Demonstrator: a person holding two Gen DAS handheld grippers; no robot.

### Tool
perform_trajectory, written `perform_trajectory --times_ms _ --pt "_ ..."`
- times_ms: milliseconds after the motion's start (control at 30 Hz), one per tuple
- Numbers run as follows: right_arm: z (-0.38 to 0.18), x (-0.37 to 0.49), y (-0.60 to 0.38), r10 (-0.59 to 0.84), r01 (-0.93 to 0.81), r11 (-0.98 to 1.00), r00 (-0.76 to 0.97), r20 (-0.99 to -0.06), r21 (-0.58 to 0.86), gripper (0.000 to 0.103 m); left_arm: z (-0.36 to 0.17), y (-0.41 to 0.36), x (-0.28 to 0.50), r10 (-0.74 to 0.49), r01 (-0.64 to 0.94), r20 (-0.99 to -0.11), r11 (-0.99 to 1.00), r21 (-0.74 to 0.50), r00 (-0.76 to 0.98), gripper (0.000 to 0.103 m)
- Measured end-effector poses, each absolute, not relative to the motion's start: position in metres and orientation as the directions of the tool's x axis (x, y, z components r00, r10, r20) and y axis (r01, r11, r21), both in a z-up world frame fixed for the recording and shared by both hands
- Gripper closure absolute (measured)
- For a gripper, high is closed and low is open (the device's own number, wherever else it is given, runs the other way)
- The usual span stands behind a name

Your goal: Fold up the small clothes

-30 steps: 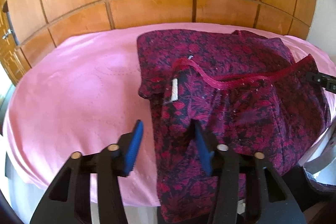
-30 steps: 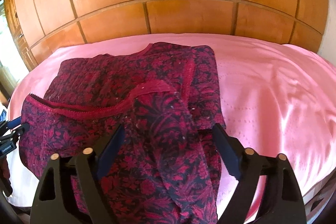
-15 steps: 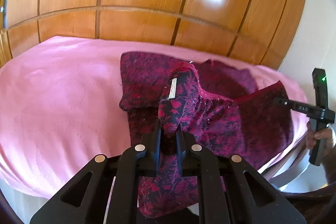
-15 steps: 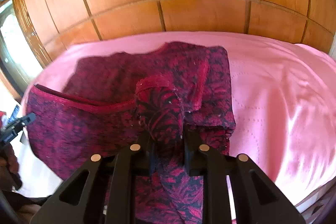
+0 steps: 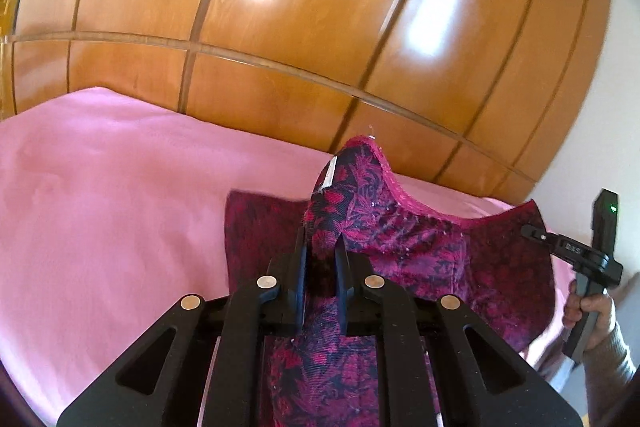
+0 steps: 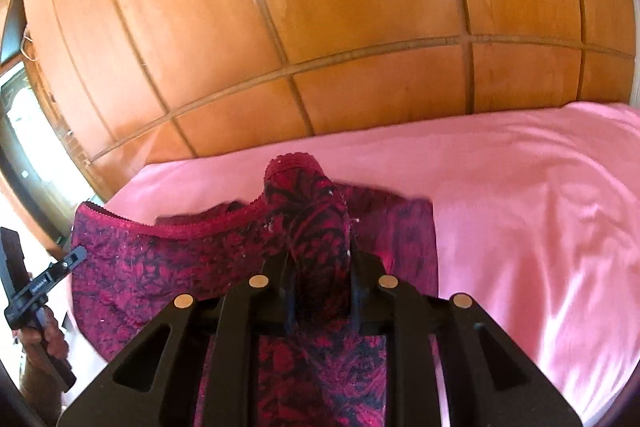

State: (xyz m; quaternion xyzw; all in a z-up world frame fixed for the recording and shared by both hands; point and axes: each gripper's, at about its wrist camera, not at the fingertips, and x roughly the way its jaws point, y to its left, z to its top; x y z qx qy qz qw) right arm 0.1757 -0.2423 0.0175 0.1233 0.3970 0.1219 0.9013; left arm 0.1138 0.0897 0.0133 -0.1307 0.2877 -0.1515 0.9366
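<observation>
A dark red floral garment (image 5: 420, 251) with a crimson trimmed edge is lifted off the pink bed by both grippers. My left gripper (image 5: 322, 251) is shut on one corner, which bunches up between its fingers with a white label showing. My right gripper (image 6: 320, 263) is shut on the other corner of the garment (image 6: 168, 263). The cloth hangs stretched between the two. The right gripper also shows at the right of the left wrist view (image 5: 576, 251), and the left gripper shows at the left edge of the right wrist view (image 6: 40, 287).
A pink sheet (image 5: 100, 195) covers the bed, also seen in the right wrist view (image 6: 520, 227). A glossy wooden panelled wall (image 5: 320, 27) stands right behind the bed. A window (image 6: 20, 131) is at the far left.
Both grippers went from open to shut on the garment's near corners, then lifted it up off the bed. The views tilted upward toward the wall.
</observation>
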Motion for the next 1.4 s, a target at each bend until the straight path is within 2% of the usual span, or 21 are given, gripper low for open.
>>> perform_trajectory --times_ms 267,433,500,633,667,700,733,767,833,900,1067,1133,1267,1333,1367,1400 --pt "-0.017 0.256 -0.234 0.216 -0.043 0.968 0.644 -0.734 0.247 0.085 -0.01 0.078 0.205 -0.278 0.107 -0.593 0.946 -0.306 0.756 0.092" --pt "-0.064 0.291 -0.234 0.16 0.009 0.98 0.551 -0.819 0.197 0.085 -0.053 0.076 0.244 -0.216 0.029 -0.694 0.962 -0.27 0.687 0.092" --pt "-0.087 0.301 -0.235 0.146 0.019 0.984 0.505 -0.851 0.18 0.084 -0.069 0.081 0.255 -0.225 0.005 -0.725 0.956 -0.293 0.651 0.092" --pt "-0.103 0.309 -0.237 0.148 0.039 0.981 0.475 -0.868 0.189 0.081 -0.075 0.089 0.263 -0.252 -0.018 -0.731 0.94 -0.34 0.634 0.089" --pt "-0.101 0.309 -0.239 0.153 0.041 0.98 0.47 -0.869 0.195 0.076 -0.071 0.091 0.26 -0.257 -0.016 -0.727 0.938 -0.346 0.636 0.088" --pt "-0.098 0.307 -0.24 0.152 0.044 0.98 0.473 -0.868 0.195 0.065 -0.067 0.093 0.257 -0.265 -0.013 -0.719 0.934 -0.356 0.642 0.086" --pt "-0.094 0.306 -0.242 0.154 0.043 0.979 0.484 -0.862 0.199 0.06 -0.064 0.094 0.256 -0.267 -0.014 -0.715 0.933 -0.361 0.646 0.079" --pt "-0.088 0.303 -0.244 0.163 0.04 0.977 0.493 -0.854 0.21 0.056 -0.06 0.095 0.25 -0.257 -0.024 -0.71 0.933 -0.36 0.655 0.069" --pt "-0.076 0.289 -0.251 0.201 0.035 0.967 0.514 -0.834 0.254 0.052 -0.055 0.104 0.236 -0.245 -0.043 -0.689 0.927 -0.372 0.682 0.058" --pt "-0.067 0.268 -0.258 0.239 0.024 0.956 0.523 -0.818 0.294 0.046 -0.053 0.114 0.215 -0.272 -0.032 -0.666 0.913 -0.406 0.695 0.058" --pt "-0.064 0.207 -0.273 0.306 0.001 0.934 0.513 -0.802 0.357 0.04 -0.067 0.132 0.148 -0.358 0.019 -0.644 0.883 -0.47 0.676 0.058" --pt "-0.065 0.175 -0.274 0.333 -0.013 0.926 0.496 -0.802 0.377 0.04 -0.078 0.138 0.12 -0.411 0.04 -0.637 0.858 -0.512 0.652 0.05" --pt "-0.077 0.127 -0.273 0.354 -0.02 0.922 0.453 -0.818 0.388 0.04 -0.098 0.131 0.087 -0.501 0.066 -0.636 0.812 -0.579 0.587 0.049" --pt "-0.084 0.116 -0.268 0.351 -0.007 0.922 0.438 -0.828 0.387 0.052 -0.105 0.124 0.077 -0.508 0.074 -0.641 0.813 -0.577 0.575 0.051" --pt "-0.085 0.113 -0.265 0.324 -0.005 0.934 0.439 -0.838 0.358 0.064 -0.109 0.121 0.076 -0.519 0.075 -0.64 0.806 -0.587 0.566 0.066" --pt "-0.086 0.114 -0.265 0.324 0.002 0.933 0.438 -0.839 0.361 0.077 -0.111 0.119 0.075 -0.52 0.066 -0.642 0.803 -0.592 0.563 0.071"
